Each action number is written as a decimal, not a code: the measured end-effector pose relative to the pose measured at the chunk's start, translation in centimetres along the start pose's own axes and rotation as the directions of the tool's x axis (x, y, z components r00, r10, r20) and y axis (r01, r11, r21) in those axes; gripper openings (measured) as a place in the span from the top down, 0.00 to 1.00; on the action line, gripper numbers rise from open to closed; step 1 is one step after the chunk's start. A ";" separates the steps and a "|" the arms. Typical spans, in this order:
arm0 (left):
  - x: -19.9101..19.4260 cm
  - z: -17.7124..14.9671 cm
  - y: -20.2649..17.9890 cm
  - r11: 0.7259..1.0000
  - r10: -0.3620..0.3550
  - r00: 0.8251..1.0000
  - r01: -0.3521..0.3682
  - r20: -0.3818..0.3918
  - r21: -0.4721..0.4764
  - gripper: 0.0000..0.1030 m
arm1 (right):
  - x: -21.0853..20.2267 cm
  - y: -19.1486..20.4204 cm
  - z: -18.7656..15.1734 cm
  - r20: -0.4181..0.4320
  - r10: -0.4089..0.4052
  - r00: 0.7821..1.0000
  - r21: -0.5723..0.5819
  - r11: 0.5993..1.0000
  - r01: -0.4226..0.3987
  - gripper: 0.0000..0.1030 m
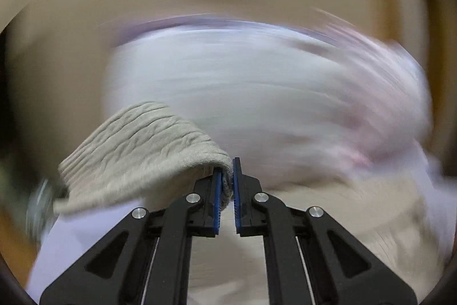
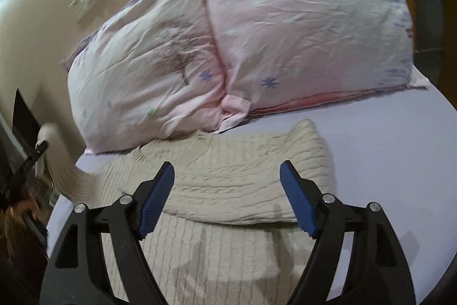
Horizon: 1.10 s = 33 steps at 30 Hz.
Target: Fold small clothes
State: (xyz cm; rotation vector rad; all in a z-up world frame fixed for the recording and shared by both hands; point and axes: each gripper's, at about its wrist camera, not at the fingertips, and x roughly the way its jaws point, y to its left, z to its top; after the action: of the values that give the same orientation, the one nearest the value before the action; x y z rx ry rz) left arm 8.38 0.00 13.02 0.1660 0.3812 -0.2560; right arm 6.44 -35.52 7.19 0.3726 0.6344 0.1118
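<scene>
left tool point(image 1: 226, 169) – clamped on sleeve of cream cable-knit sweater point(image 2: 228, 185), lifted | right tool point(image 2: 227, 175) – jaws wide, hovering above sweater | sweater on lavender bed sheet point(image 2: 385, 162), near floral pillows point(image 2: 300, 27)

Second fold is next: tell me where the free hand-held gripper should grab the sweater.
Take the sweater at its right-hand folded edge, coming from the right over the bare sheet. That edge lies flat and clear; the right hand-held gripper is open above it.
</scene>
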 end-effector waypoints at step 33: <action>-8.4 -16.3 3.0 0.954 -0.120 0.937 0.018 -0.327 -0.299 0.20 | 10.0 2.2 -0.4 -0.152 -0.070 0.986 0.115 0.989 0.088 0.94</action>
State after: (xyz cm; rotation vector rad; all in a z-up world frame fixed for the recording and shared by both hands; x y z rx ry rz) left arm -3.96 8.05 1.66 -0.0981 0.7678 -0.2375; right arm 14.25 -31.24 2.13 0.4592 0.8035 0.0247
